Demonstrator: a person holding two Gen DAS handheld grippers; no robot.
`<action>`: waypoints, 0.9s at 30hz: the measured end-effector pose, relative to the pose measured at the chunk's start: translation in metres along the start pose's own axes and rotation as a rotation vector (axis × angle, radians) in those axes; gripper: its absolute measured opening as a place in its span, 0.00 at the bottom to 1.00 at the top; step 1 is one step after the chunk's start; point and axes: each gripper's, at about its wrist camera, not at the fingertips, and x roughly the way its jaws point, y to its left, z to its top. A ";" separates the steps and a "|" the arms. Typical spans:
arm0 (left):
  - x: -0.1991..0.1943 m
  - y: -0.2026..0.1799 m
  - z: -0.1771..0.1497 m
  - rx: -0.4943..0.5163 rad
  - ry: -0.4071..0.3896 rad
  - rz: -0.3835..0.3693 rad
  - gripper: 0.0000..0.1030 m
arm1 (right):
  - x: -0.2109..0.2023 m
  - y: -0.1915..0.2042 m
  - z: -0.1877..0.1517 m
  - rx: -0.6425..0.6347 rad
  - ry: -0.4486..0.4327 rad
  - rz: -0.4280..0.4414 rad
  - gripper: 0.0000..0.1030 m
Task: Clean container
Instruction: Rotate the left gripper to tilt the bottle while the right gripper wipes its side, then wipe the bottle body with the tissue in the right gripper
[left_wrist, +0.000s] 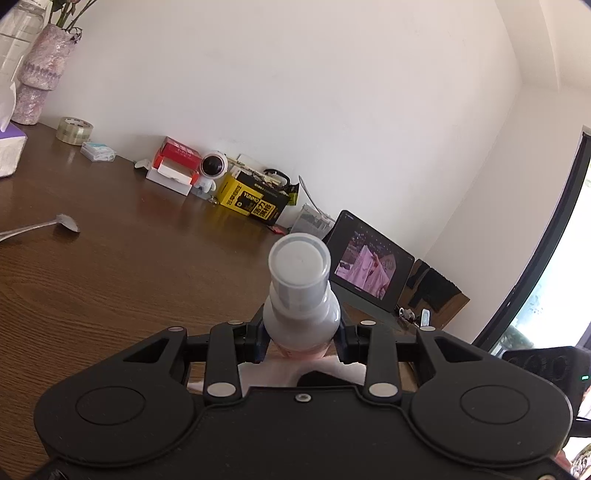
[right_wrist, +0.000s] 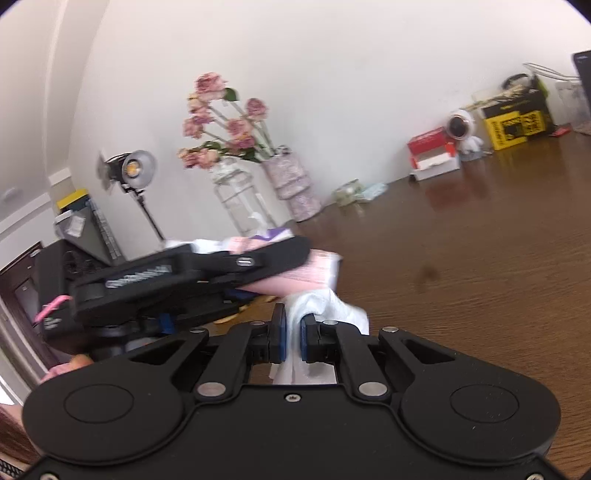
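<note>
My left gripper (left_wrist: 301, 341) is shut on a small white bottle (left_wrist: 300, 295) with a clear cap and a pink label, held above the brown table and pointing away from the camera. In the right wrist view the same bottle (right_wrist: 295, 275) lies sideways in the left gripper's black body (right_wrist: 192, 280). My right gripper (right_wrist: 293, 334) is shut on a white tissue (right_wrist: 325, 308), and the tissue touches the pink bottle from below. White tissue also shows under the bottle in the left wrist view (left_wrist: 273, 371).
A spoon (left_wrist: 40, 227) lies on the wooden table (left_wrist: 110, 277) at the left. A tablet (left_wrist: 369, 264), yellow box (left_wrist: 253, 199), red box (left_wrist: 173, 166) and astronaut figure (left_wrist: 210, 171) stand along the wall. A vase of roses (right_wrist: 291, 184), glass jar (right_wrist: 240, 199) and lamp (right_wrist: 135, 170) stand behind.
</note>
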 end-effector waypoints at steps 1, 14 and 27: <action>0.000 0.000 -0.001 0.001 0.002 0.000 0.33 | 0.001 0.006 0.000 -0.016 -0.001 0.024 0.08; -0.010 0.003 0.004 -0.009 -0.016 -0.015 0.33 | -0.004 -0.016 0.000 0.033 -0.013 -0.033 0.08; -0.013 0.002 -0.002 -0.018 0.024 -0.088 0.33 | -0.026 -0.046 0.023 0.151 -0.140 0.140 0.08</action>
